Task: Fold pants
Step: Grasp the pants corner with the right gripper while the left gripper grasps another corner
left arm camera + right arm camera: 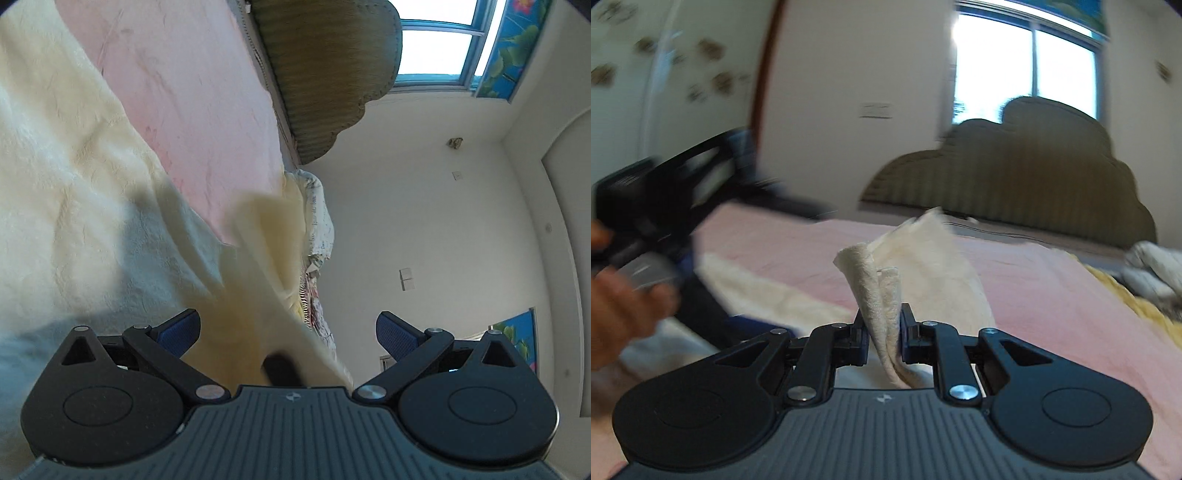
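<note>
1. My right gripper (883,338) was clamped on a bunched fold of the cream pants (886,295), the cloth standing up between its jaws and trailing away over the bed.
2. My left gripper (288,328) stood spread wide, its blue pads (181,330) well apart; a blurred flap of the pants (258,280) hung between them, touching neither pad that I could see.
3. The rest of the pants lay spread on the pink sheet (192,103).
4. In the right wrist view, my left hand (617,314) showed blurred at the left edge.
5. Crumpled bedding (1156,266) sat at the bed's side.
6. Beyond stood the scalloped olive headboard (1015,177), then the bright window (1023,70).
</note>
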Available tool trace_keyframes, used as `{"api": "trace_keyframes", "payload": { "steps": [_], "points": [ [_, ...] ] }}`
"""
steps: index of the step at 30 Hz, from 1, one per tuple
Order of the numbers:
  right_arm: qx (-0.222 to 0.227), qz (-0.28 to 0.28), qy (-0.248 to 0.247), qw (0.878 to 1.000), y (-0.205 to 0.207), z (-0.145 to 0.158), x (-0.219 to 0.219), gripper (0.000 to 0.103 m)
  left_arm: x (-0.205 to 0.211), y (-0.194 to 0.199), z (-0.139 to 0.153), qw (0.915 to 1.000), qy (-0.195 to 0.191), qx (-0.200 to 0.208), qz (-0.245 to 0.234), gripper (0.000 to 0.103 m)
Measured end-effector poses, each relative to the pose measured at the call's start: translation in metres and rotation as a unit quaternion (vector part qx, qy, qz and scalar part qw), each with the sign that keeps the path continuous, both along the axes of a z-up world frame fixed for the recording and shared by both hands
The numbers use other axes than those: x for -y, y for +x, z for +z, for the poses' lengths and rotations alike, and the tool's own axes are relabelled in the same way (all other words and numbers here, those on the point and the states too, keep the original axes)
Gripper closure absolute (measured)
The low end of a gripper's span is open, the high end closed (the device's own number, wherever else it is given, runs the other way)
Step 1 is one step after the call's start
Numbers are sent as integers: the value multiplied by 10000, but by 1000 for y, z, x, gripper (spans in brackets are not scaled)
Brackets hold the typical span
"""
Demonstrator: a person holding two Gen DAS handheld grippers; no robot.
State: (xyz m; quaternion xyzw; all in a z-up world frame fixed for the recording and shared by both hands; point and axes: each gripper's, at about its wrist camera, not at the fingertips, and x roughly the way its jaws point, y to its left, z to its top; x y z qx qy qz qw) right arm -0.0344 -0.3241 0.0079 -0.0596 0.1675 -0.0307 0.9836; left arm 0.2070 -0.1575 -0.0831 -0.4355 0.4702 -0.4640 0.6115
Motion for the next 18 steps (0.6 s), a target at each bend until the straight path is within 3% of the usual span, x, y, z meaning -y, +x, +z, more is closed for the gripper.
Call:
{"api": "trace_keyframes", "payload": {
  "steps": [3,5,7,9,11,15,18],
  "points": [
    [-99,435,-340,9984,-2,-7,-27,88,2,5,-4,9991,332,-2,262,1],
    [-191,611,-524,9966,-5,-12,-39,88,-5,8,-7,9986,334,-10,416,11],
    [-257,655,-663,9953,-7,-16,-45,88,-10,9,-7,9971,590,77,470,50],
    [-329,658,-666,9951,-8,-17,-46,88,-12,10,-2,9920,1101,356,513,79],
    [-389,693,-610,9950,-6,-17,-47,88,-14,7,6,9845,1473,780,546,86],
    [-455,882,-652,9929,4,-17,-57,87,-24,-4,33,9536,2132,1961,816,94],
    [-464,1122,-754,9897,12,-21,-67,87,-35,-11,46,9266,2530,2550,1111,95]
  ]
}}
